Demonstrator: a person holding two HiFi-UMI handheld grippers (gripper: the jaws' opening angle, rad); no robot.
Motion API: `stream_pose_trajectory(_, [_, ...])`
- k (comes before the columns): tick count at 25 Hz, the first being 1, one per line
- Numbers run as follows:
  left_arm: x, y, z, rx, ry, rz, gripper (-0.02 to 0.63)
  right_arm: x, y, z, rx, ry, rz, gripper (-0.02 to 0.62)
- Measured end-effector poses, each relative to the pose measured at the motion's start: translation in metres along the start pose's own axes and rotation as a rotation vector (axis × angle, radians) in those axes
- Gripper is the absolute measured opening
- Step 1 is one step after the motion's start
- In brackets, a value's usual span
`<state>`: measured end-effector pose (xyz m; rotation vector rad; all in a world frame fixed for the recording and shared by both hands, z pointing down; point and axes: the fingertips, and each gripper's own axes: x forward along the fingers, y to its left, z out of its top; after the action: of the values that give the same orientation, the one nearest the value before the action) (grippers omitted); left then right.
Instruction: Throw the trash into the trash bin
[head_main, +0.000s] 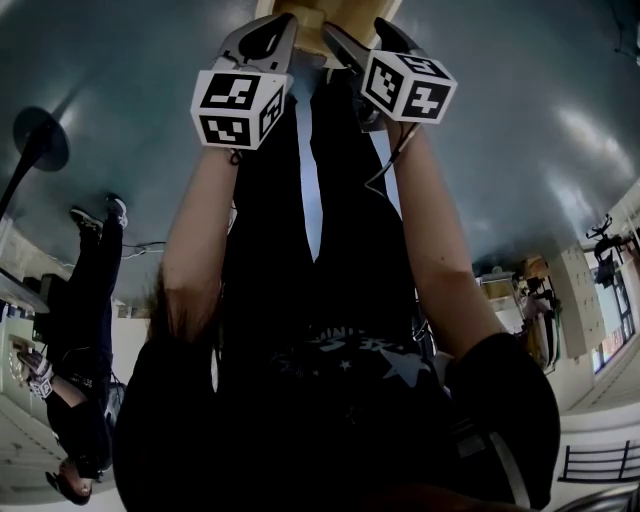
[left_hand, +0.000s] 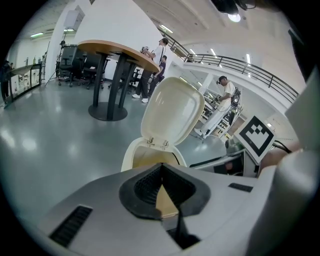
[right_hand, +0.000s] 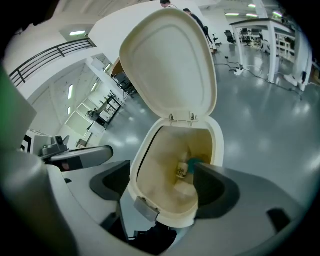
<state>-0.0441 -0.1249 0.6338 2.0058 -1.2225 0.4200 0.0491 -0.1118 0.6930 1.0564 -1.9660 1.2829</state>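
Observation:
A cream trash bin (right_hand: 216, 131) stands on the grey floor with its lid (right_hand: 170, 65) flipped up. Inside lies a small white container with a teal top (right_hand: 186, 167). My right gripper (right_hand: 160, 180) hangs right over the bin's mouth, jaws open wide and nothing between them. In the left gripper view the same bin (left_hand: 145, 152) is just ahead with its lid (left_hand: 172, 112) upright. My left gripper (left_hand: 161, 169) has its dark pads meeting at the tips. In the head view both grippers, left (head_main: 272, 30) and right (head_main: 352, 42), sit close together by the tan bin (head_main: 300, 10).
A round wooden table (left_hand: 117, 52) on a dark pedestal stands beyond the bin, with people (left_hand: 160, 55) behind it. Another person (left_hand: 225, 90) works at benches to the right. A bystander (head_main: 90, 330) stands at the left. Desks (right_hand: 260, 25) stand far off.

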Motion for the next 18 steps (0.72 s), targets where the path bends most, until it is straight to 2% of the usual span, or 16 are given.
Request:
stream_pose_trajectory(5, [-0.005, -0.002, 0.008, 0.022, -0.007, -0.017, 0.011, -0.004, 0.008, 0.003, 0.005, -0.015, 0.0, 0.398])
stream_pose_trajectory(7, [-0.01, -0.003, 0.014, 0.031, -0.012, -0.025, 0.011, -0.008, 0.013, 0.005, 0.001, -0.019, -0.014, 0.334])
stream_pose_trajectory(11, [-0.022, -0.01, 0.03, 0.056, -0.024, -0.045, 0.011, -0.022, 0.026, 0.016, -0.002, -0.051, -0.025, 0.286])
stream_pose_trajectory(14, [-0.03, -0.016, 0.045, 0.086, -0.037, -0.059, 0.011, -0.036, 0.038, 0.028, -0.017, -0.084, -0.029, 0.188])
stream_pose_trajectory(18, [-0.048, -0.025, 0.061, 0.118, -0.049, -0.078, 0.011, -0.057, 0.06, 0.04, -0.074, -0.119, -0.057, 0.135])
